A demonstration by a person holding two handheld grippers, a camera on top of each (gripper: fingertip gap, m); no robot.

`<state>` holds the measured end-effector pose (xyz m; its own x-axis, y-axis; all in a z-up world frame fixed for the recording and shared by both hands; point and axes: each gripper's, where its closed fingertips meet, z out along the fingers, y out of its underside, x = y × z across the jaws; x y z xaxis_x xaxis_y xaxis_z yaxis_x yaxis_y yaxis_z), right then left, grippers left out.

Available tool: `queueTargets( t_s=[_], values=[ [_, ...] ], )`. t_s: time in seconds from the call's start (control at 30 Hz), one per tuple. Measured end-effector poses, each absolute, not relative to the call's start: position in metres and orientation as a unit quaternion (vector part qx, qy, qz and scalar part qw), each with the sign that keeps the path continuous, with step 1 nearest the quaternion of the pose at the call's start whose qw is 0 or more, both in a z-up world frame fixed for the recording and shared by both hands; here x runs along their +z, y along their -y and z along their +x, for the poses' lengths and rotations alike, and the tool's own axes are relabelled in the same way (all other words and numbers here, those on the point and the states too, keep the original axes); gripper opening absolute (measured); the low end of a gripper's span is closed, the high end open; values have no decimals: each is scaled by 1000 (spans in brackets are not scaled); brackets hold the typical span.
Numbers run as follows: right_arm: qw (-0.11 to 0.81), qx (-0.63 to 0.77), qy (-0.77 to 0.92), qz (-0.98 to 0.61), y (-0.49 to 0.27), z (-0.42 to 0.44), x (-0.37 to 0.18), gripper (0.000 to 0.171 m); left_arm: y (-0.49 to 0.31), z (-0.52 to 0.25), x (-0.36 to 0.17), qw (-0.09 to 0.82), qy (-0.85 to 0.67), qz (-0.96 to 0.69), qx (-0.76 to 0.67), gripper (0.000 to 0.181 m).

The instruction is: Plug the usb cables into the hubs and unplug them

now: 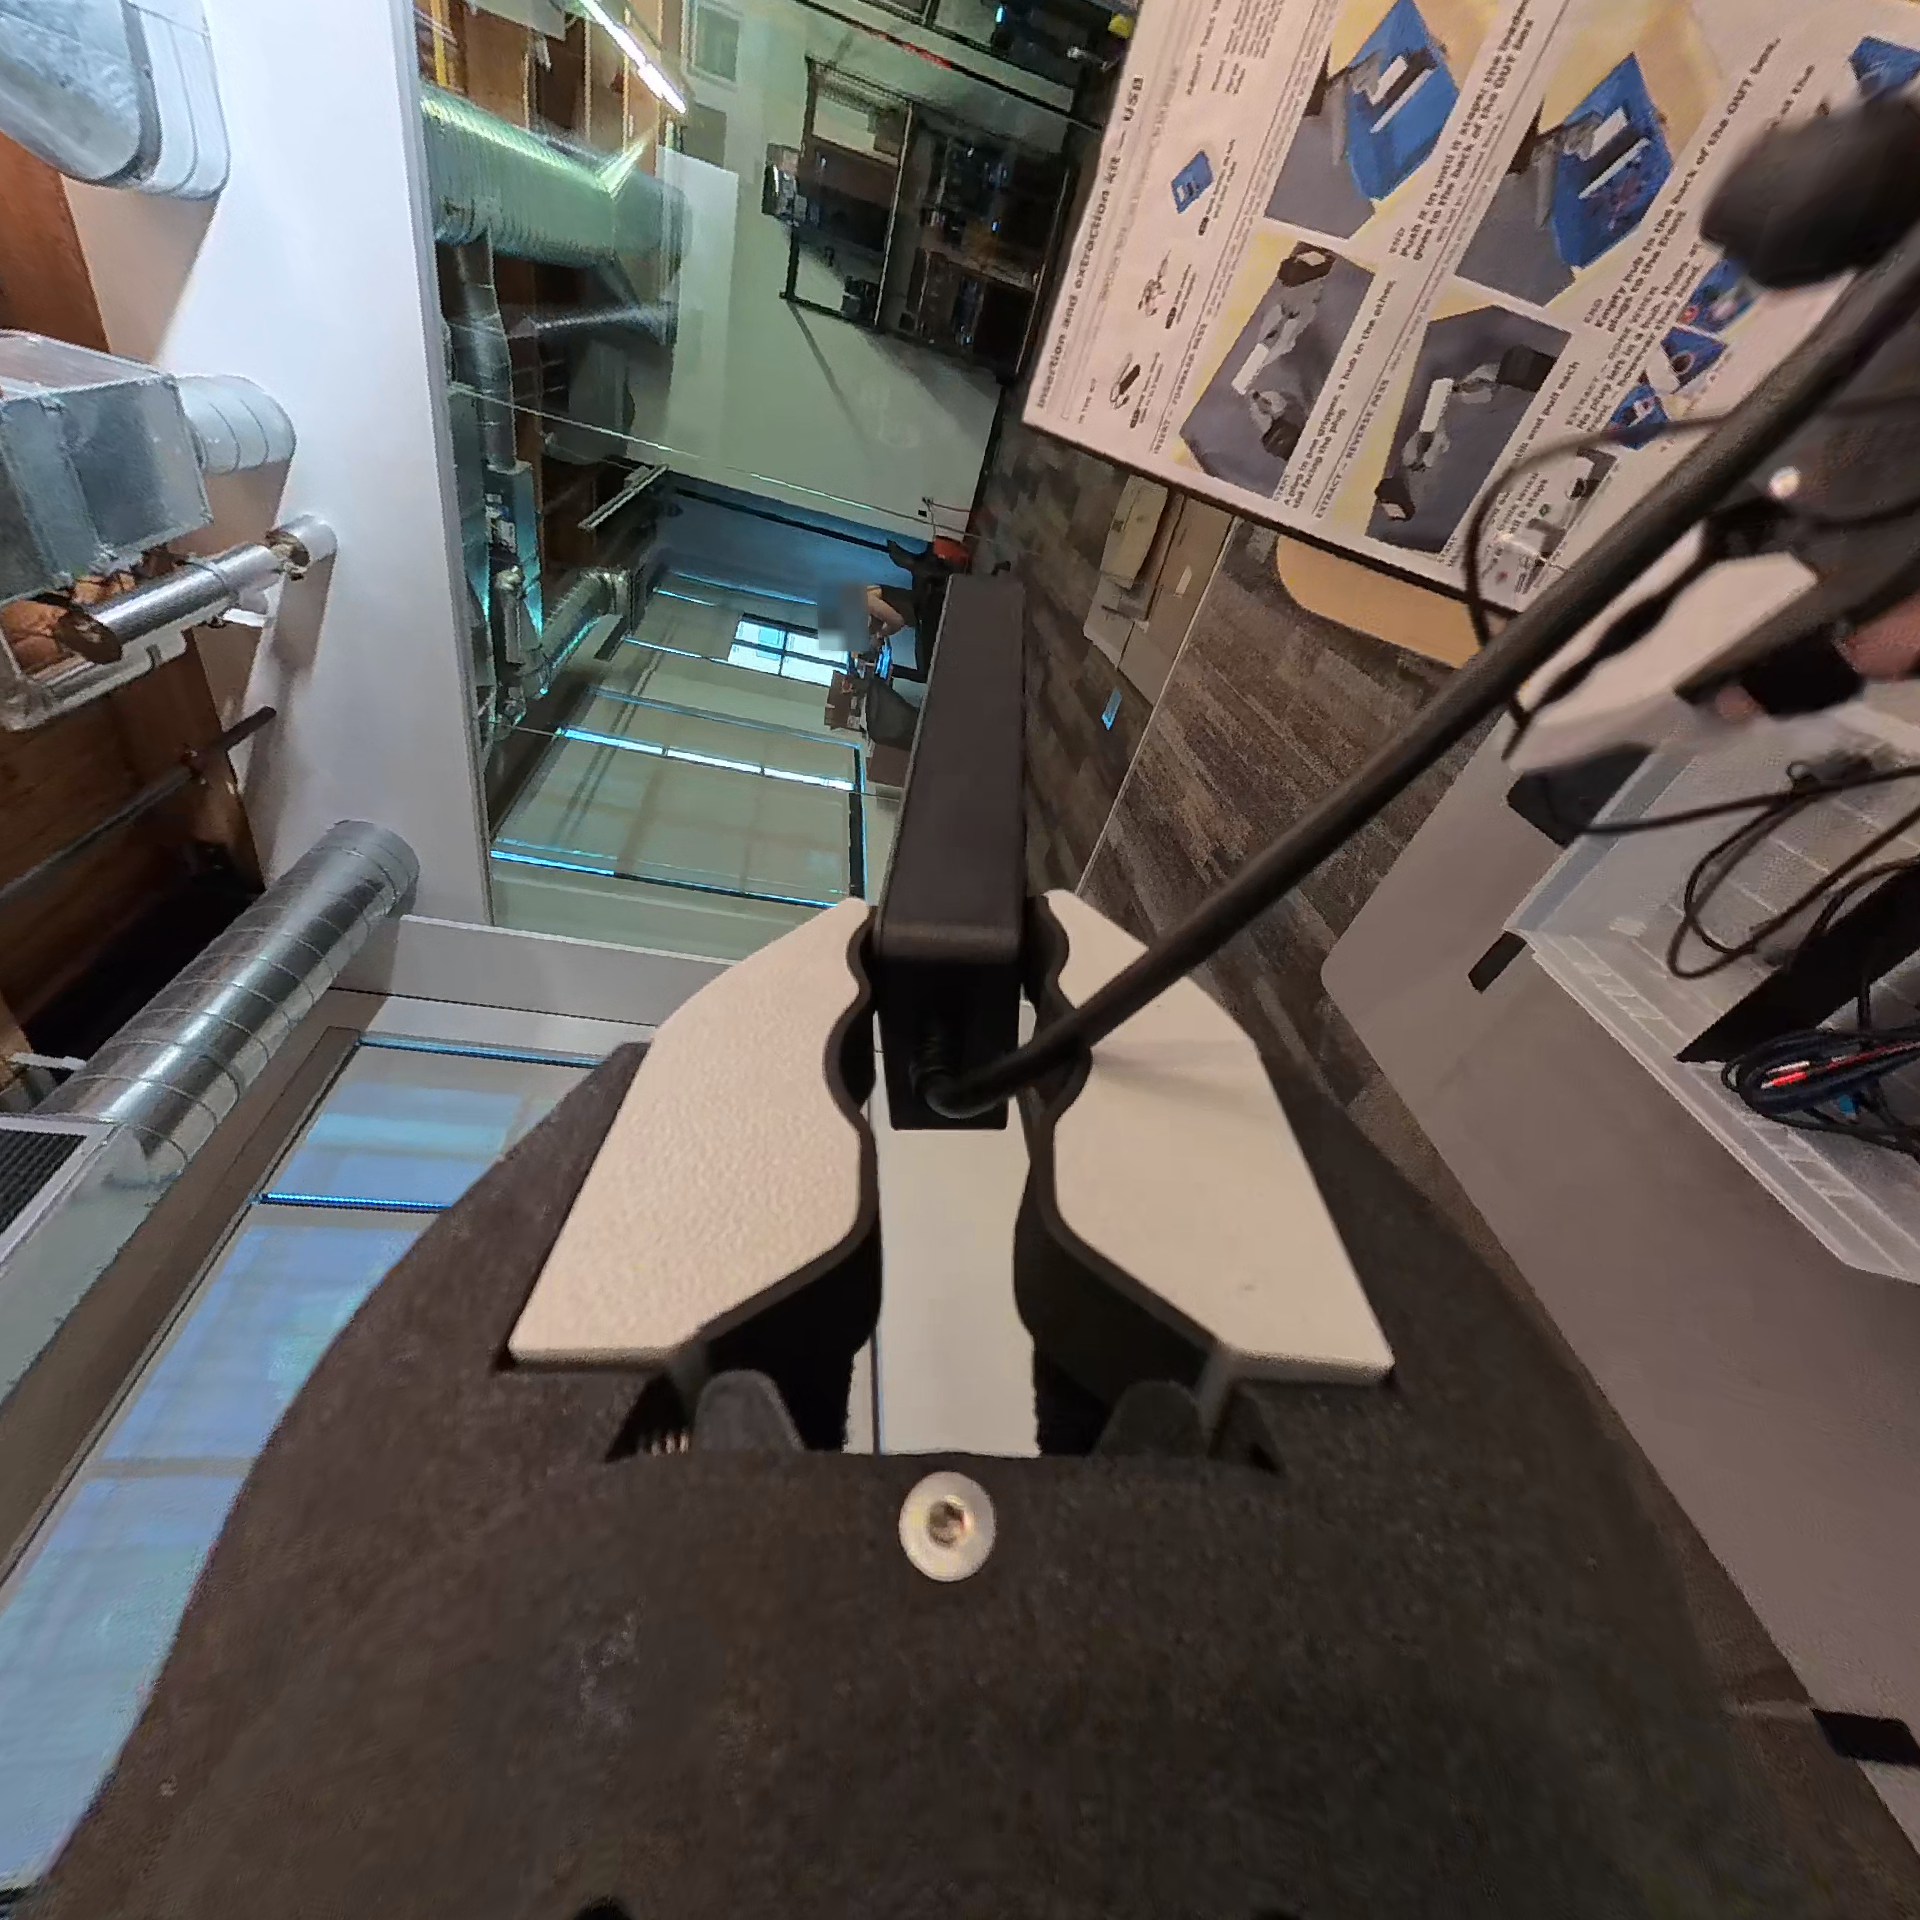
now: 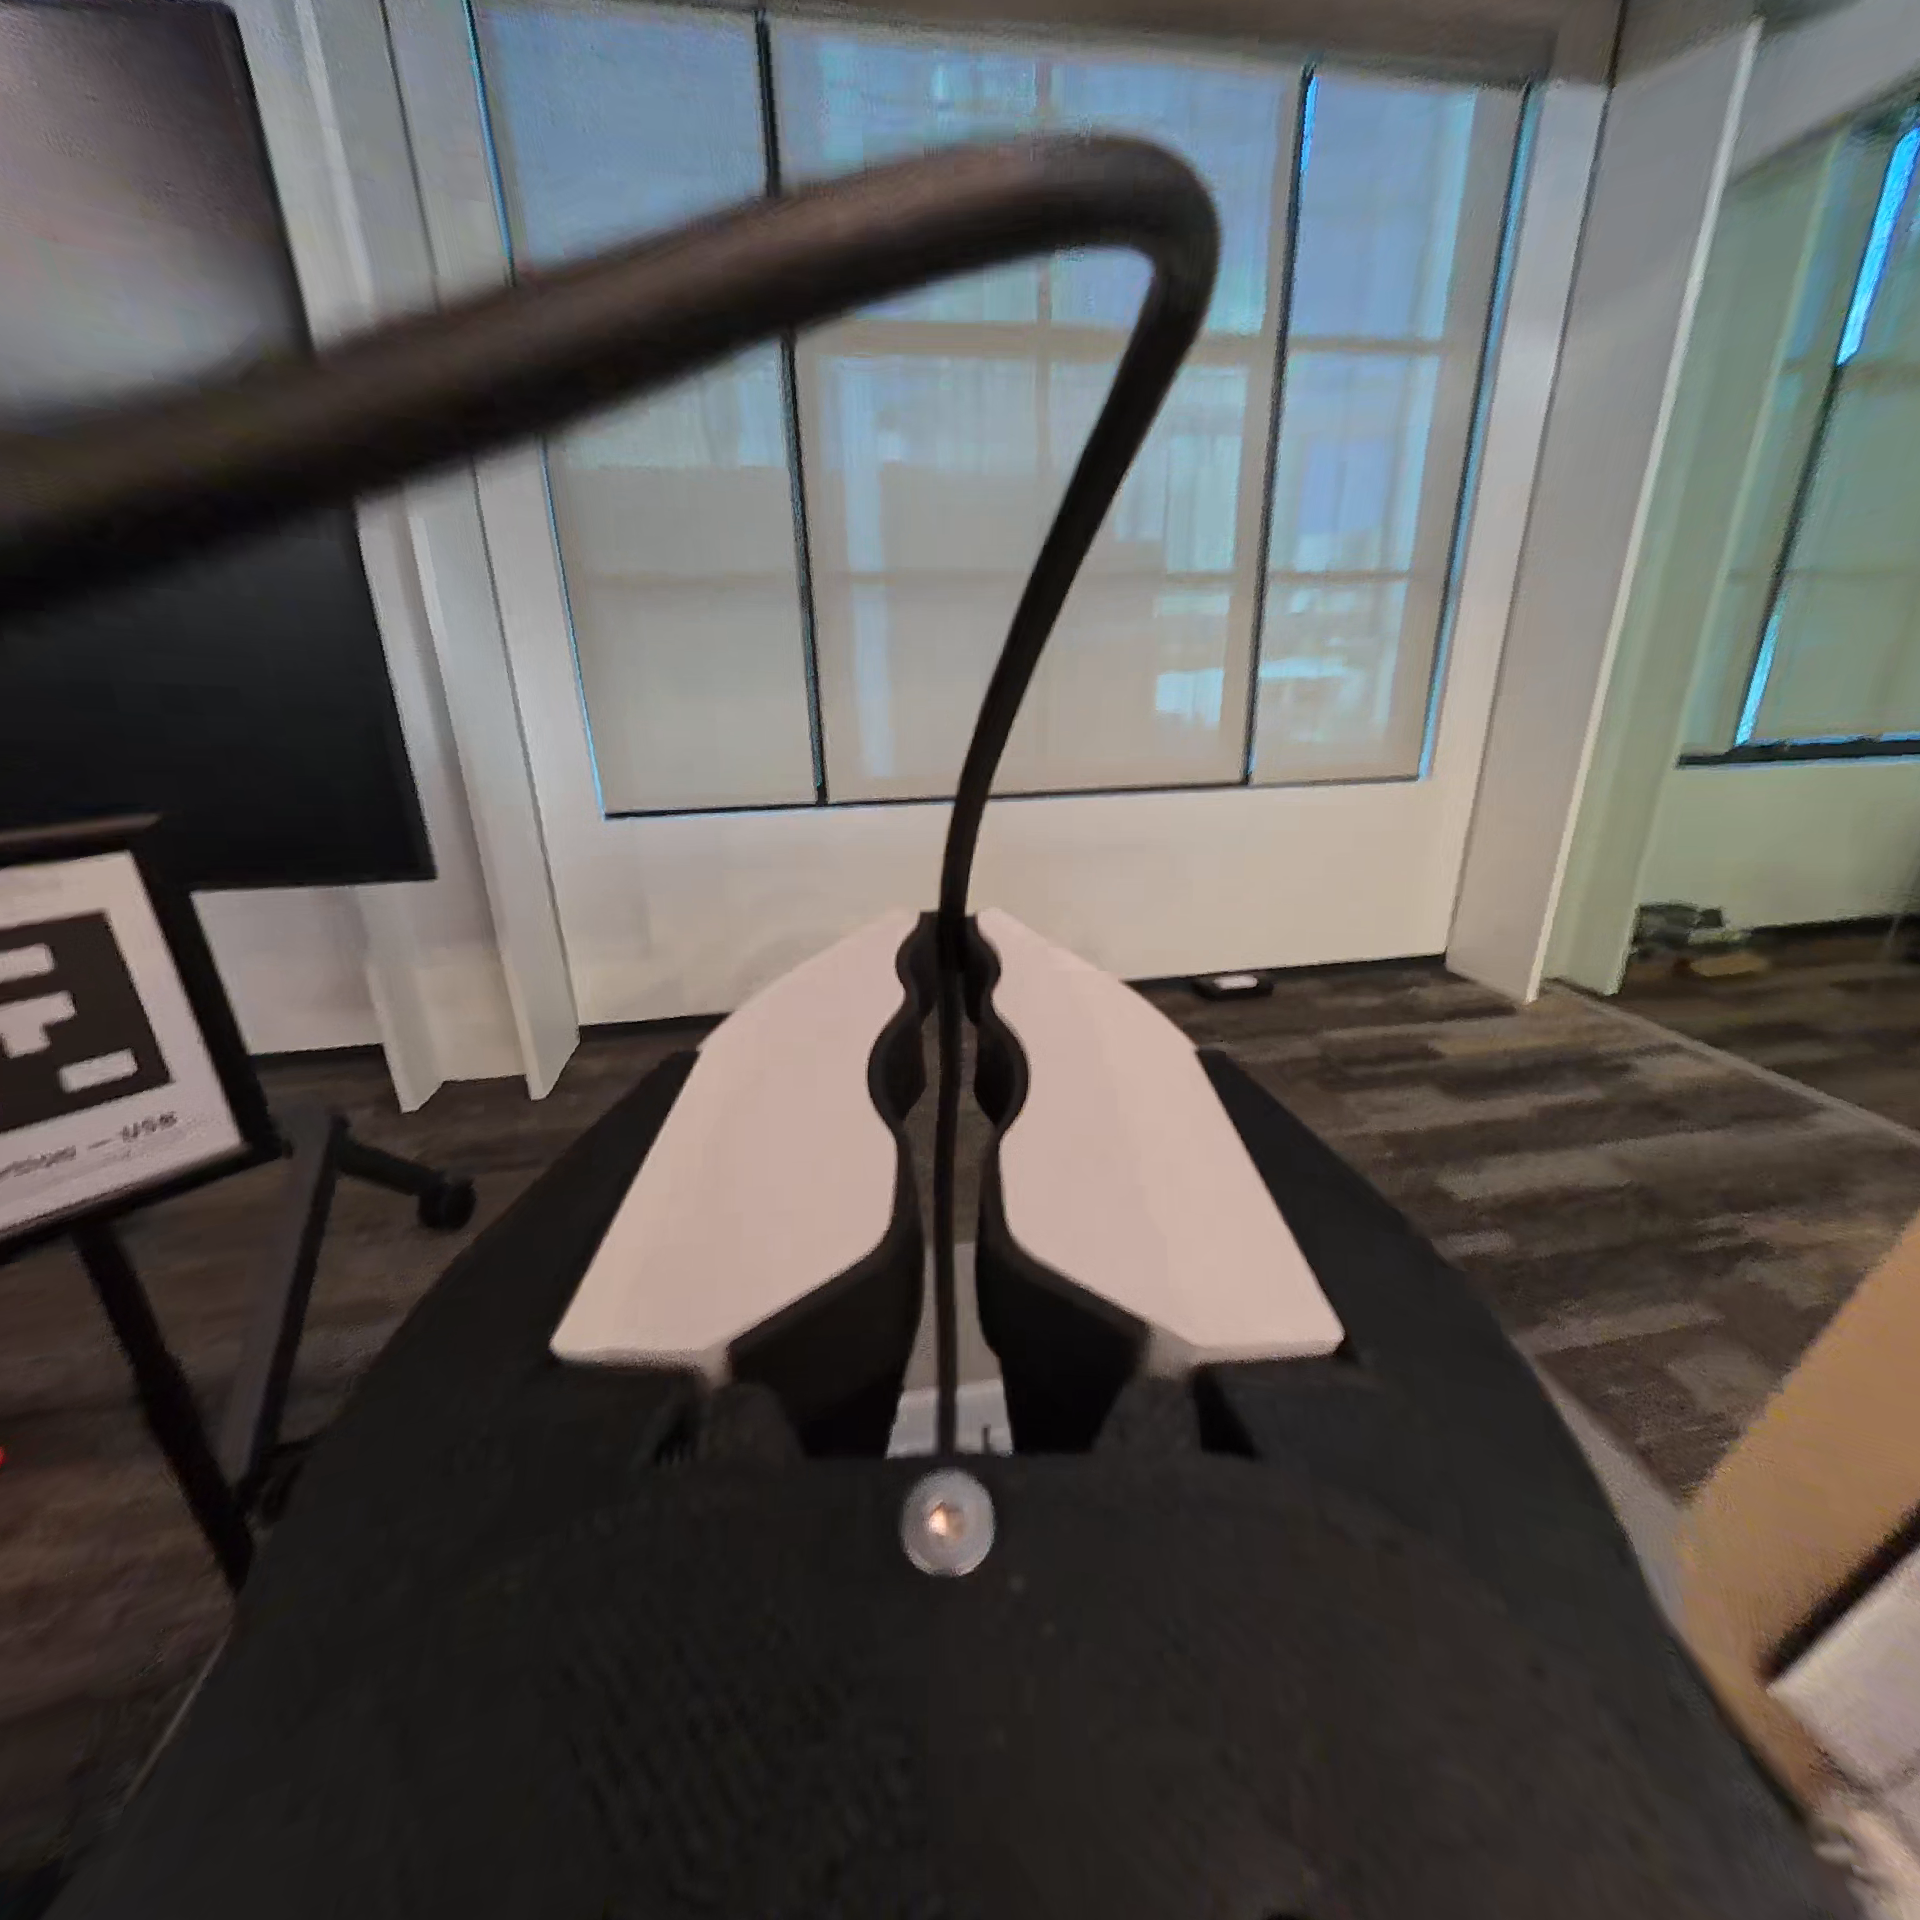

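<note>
Left claw clamps black hub; right claw pinches its cable near bin.

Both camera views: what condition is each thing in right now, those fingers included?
Left gripper: shut on black hub.
Black hub: clamped, held in the air.
Black cable: runs taut from the hub's near end.
Right gripper: shut on black cable.
Clear bin: open, holding loose cables.
</note>
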<state>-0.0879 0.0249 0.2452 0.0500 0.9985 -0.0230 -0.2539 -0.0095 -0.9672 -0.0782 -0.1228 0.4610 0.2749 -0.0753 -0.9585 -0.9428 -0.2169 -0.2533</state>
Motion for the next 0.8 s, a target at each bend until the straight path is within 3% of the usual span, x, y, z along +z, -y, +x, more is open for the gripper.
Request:
queueTargets(
  t_s=[0.17, 0.37, 0.47, 0.6, 0.8],
  values=[
    [621, 475, 414, -467, -39, -37, 342, 4, 129, -91, 472, 496, -377, -642, 447, 26],
    [664, 392, 421, -477, -33, 33, 415, 4, 130, -102, 470, 506, -368, -646, 438, 26],
    [644, 347, 433, -527, -39, 55, 411, 4, 127, -104, 466, 508, -366, -650, 431, 26],
    [580, 280, 469, -604, -54, 73, 360, 4, 119, -97, 454, 503, -375, -653, 424, 25],
    [571, 230, 485, -622, -64, 91, 327, 4, 108, -83, 444, 494, -388, -654, 422, 25]
  ],
)
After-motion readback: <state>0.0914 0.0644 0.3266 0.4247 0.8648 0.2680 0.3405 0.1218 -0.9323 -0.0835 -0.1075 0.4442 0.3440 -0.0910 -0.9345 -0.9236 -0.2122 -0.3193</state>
